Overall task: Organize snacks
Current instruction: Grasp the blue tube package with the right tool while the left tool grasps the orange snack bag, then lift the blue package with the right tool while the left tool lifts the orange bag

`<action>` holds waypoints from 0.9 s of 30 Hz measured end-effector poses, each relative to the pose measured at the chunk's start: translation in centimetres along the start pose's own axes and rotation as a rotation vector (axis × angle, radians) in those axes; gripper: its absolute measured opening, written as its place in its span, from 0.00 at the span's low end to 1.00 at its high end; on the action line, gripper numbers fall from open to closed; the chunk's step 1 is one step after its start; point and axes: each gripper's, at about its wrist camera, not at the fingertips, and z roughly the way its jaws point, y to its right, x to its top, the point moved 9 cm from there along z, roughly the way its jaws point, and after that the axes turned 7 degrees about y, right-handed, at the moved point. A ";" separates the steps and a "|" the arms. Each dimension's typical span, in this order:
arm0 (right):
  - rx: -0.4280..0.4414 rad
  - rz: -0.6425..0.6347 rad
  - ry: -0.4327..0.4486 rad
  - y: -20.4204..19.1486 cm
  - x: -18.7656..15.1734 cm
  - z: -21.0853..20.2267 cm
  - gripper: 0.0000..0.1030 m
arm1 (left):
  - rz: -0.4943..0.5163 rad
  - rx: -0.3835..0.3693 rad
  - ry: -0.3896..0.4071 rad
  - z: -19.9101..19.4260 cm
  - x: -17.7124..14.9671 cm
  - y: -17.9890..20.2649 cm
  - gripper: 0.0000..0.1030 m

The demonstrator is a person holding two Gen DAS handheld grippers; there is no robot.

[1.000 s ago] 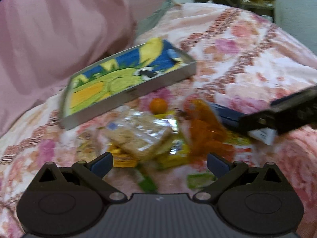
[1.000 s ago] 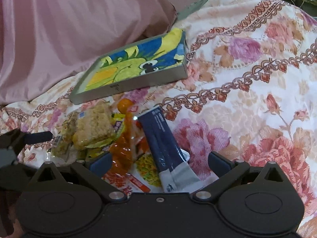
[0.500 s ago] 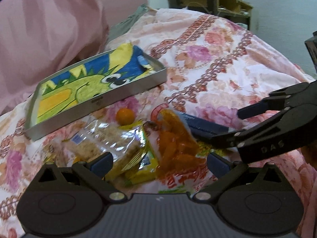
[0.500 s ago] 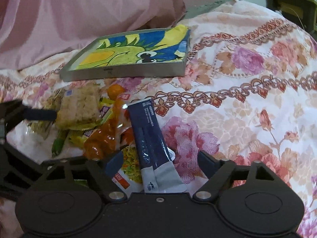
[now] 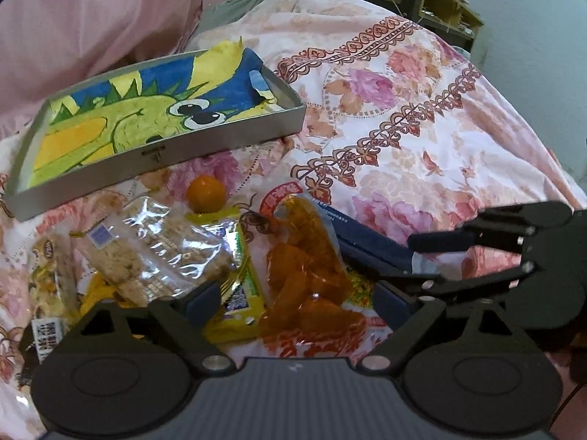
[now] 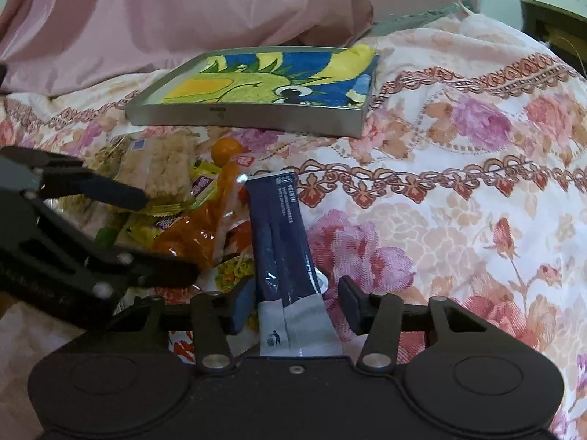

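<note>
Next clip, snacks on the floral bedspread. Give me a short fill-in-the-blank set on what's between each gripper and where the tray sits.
1. The closing jaws of the right gripper have the dark blue ____ between them.
2. The small round fruit beside the snack pile is coloured ____.
3. The metal tray lined with a cartoon picture holds ____ snacks so far.
4. The left gripper is closing over a clear bag of ____ snacks.

Missing words: sachet; orange; no; orange

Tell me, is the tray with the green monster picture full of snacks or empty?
Empty. The tray shows only its picture inside; the snack packets all lie on the bedspread in front of it.
</note>
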 end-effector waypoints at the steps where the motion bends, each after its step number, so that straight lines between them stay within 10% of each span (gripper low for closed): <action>1: 0.002 0.001 -0.002 0.0 0.0 0.1 0.47 | -0.002 0.000 -0.008 0.2 0.1 0.0 0.78; 27: -0.013 -0.044 -0.004 -0.5 -0.1 0.5 0.35 | -0.012 -0.004 -0.121 1.8 0.3 0.9 0.50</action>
